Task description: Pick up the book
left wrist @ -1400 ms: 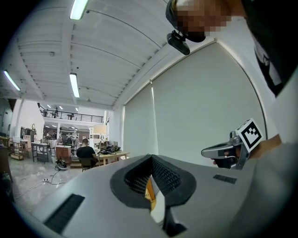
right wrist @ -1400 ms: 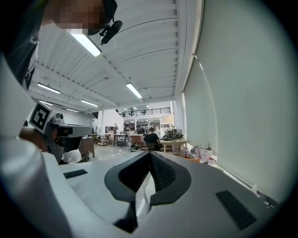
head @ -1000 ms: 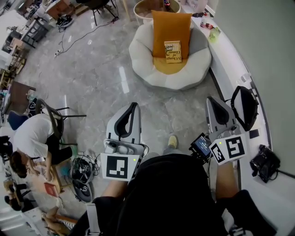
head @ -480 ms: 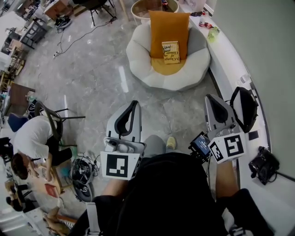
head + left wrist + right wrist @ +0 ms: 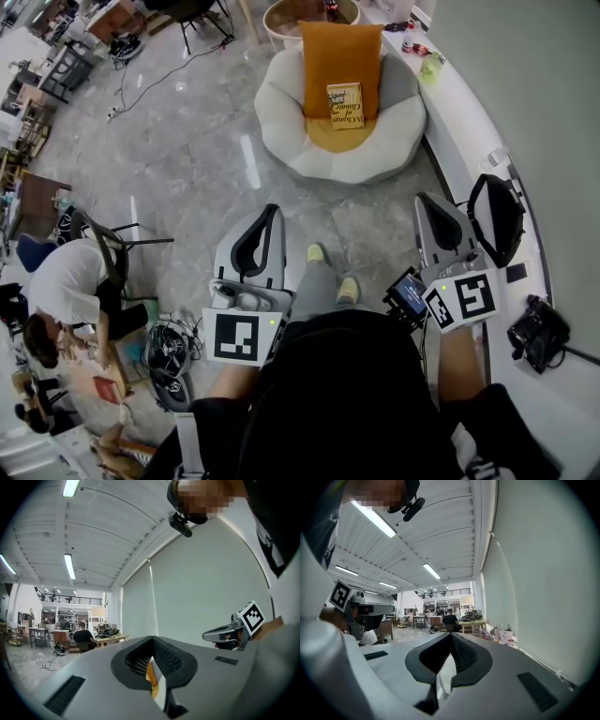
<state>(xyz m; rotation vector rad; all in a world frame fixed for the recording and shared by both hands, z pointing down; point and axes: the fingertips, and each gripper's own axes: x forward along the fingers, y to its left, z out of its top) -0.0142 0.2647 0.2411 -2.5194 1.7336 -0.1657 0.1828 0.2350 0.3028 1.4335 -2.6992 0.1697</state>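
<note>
the book [image 5: 345, 105] leans on the orange cushion [image 5: 339, 47] in the round white chair [image 5: 281, 112], its cover facing up. the left gripper [image 5: 272, 217] and right gripper [image 5: 431, 204] are well apart from it, jaws pressed together on nothing, probably because the approach is not finished.

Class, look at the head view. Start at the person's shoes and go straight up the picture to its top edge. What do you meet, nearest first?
shoes → grey floor → white round seat → book → round basket
</note>
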